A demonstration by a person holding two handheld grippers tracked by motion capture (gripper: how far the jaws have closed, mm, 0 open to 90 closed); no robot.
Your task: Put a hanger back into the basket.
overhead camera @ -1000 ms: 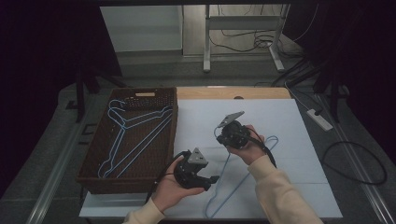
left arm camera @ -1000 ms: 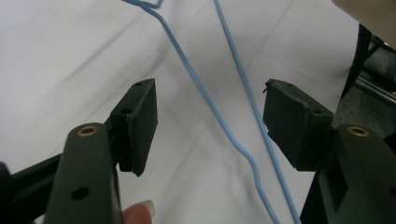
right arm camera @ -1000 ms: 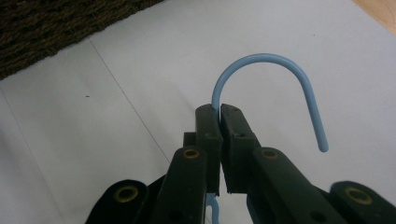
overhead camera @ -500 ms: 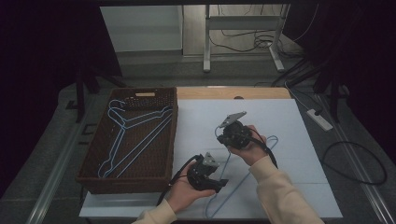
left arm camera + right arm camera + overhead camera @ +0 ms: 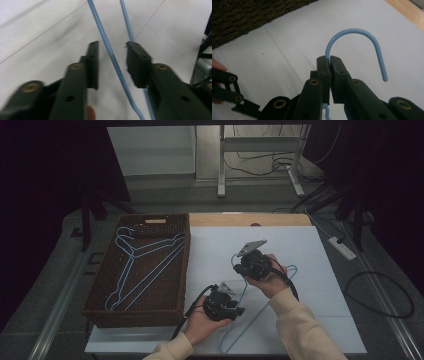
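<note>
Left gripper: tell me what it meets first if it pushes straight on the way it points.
The left gripper is open, with the blue hanger wire running between its jaws. Straight on it probably slides along that wire toward the white tabletop; depth is unclear.

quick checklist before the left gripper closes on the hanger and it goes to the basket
1. Right gripper clamped on the hanger at the base of its hook: ok.
2. Left gripper open, a hanger wire between its jaws: ok.
3. Second wire outside the jaws: cannot tell, it runs close behind the right-hand one.
4. Wire deep enough between the pads: cannot tell.
5. Room in the basket, which holds other hangers: ok.
6. Hook clear of the basket: ok.
</note>
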